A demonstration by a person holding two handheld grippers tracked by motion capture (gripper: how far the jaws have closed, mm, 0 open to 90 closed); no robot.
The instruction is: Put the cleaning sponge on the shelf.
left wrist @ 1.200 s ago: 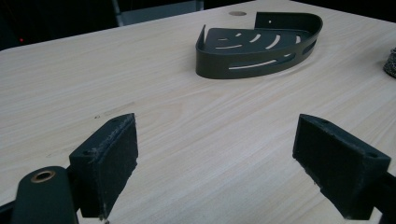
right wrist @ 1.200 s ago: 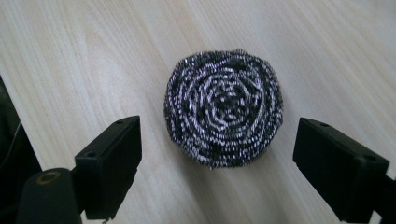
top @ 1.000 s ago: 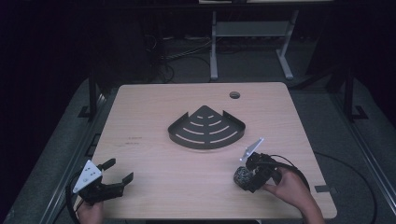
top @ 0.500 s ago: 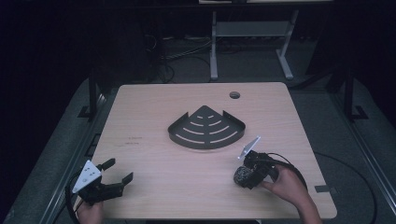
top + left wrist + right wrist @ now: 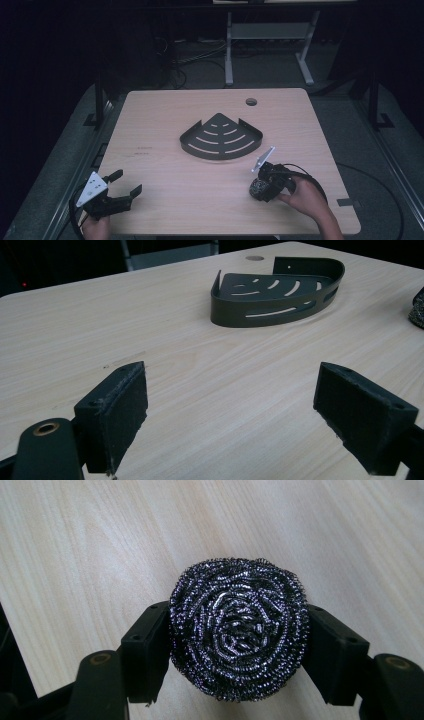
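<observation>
Near the front right corner of the table [image 5: 165, 115], the right claw [image 5: 260, 187] is clamped on a round steel scourer [image 5: 239, 627], one jaw pressed against each side of it. In the right gripper view the scourer sits squarely between the jaws, with bare wood behind it; whether it touches the table cannot be told. A hand [image 5: 307, 200] grips this claw from the front edge. At the front left corner the left claw [image 5: 120, 185] hangs with its jaws wide apart, holding nothing. A dark slotted corner tray [image 5: 221, 137] lies at the table's middle, well apart from both claws.
</observation>
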